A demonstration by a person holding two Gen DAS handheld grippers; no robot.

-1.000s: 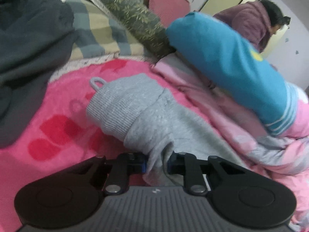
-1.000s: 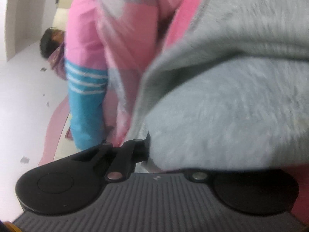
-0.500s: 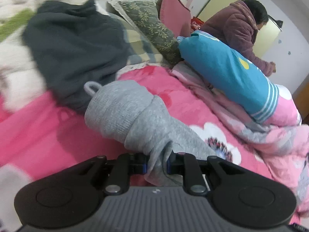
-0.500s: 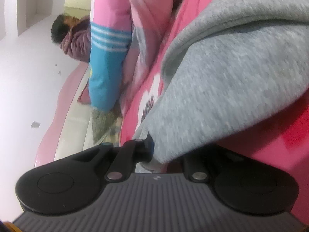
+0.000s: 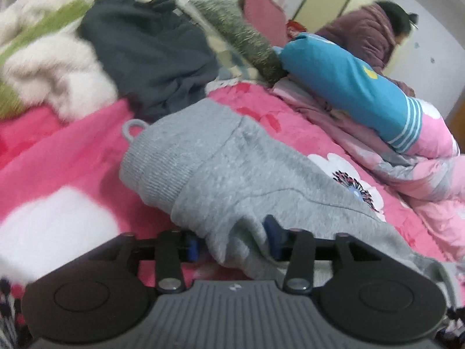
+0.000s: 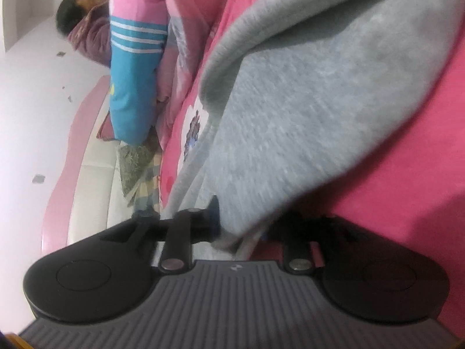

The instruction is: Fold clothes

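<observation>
Your left gripper (image 5: pixel 232 245) sits low over the pink floral blanket (image 5: pixel 72 157), and its jaws are opening: the blue pads (image 5: pixel 192 246) stand apart, with a bunched fold of the grey sweatshirt (image 5: pixel 232 174) still lying between them but no longer pinched. That garment rests on the blanket directly ahead of you, its ribbed cuff (image 5: pixel 162 157) and a small grey loop (image 5: pixel 132 126) pointing away toward a dark grey garment (image 5: pixel 151 49) heaped behind it. A white and green fleece (image 5: pixel 49 46) lies to the left of that heap, blurred. To the right, a blue pillow with white stripes (image 5: pixel 348 87) rests on a rumpled pale pink quilt (image 5: pixel 421 157), and a person in a purple jacket (image 5: pixel 369 29) bends beyond it. Your right gripper (image 6: pixel 241 224) is rolled on its side, so the bed runs upright through that view. Its jaws are opening too, and the edge of the same grey cloth hangs loose in the gap; one pad is hidden under the fabric, so contact there cannot be confirmed. In that view the sweatshirt (image 6: pixel 319 101) covers most of the blanket (image 6: pixel 407 203), and the blue pillow (image 6: pixel 130 87) stands at the left.
</observation>
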